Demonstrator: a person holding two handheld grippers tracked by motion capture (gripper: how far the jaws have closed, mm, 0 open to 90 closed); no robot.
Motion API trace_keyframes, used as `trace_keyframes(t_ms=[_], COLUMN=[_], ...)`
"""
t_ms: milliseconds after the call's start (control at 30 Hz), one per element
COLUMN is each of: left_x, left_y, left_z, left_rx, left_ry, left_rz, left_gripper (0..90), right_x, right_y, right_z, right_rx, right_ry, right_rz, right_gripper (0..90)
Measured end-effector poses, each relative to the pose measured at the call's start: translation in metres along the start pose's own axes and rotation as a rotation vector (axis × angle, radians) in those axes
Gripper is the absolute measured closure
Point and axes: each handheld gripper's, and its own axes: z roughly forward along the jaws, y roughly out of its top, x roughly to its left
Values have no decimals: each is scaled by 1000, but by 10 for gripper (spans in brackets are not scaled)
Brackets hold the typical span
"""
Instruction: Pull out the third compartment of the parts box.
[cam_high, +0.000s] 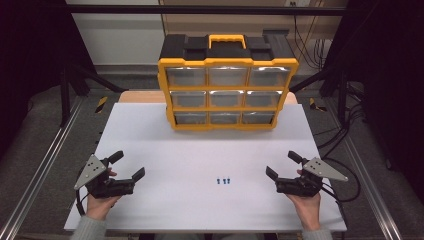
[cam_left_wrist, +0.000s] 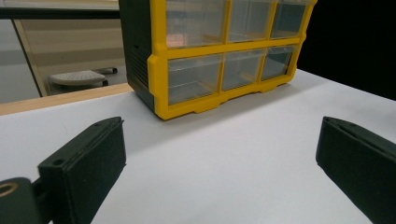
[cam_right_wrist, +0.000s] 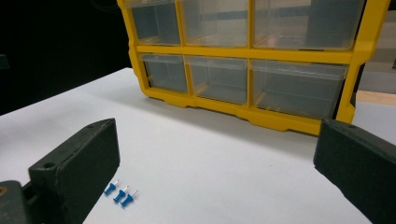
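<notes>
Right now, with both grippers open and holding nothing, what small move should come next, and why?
Probably move the right gripper left toward the three blue push pins: they lie loose on the white table, nearer to it than to the left gripper.

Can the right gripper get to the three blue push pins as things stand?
Probably yes. The right gripper is open and empty, and only bare white table lies between it and the blue push pins, which sit apart from the drawer cabinet.
</notes>
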Motion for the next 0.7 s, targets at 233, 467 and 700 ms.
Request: trace_keyframes(t_ms=[233, 467, 700], left_x=[0, 0, 0], left_y=[-1, 0, 0], left_z=[1, 0, 0], left_rx=[1, -2, -3], left_ry=[2, -2, -3], left_rz=[6, 6, 6], left_gripper=[11, 11, 12], right_x=[0, 0, 1], right_y=[-1, -1, 2], right_z=[1, 1, 0], right_rx=[10, 4, 2], right_ry=[0, 3, -6], right_rz=[-7, -14, -24], right_gripper=[10, 11, 12])
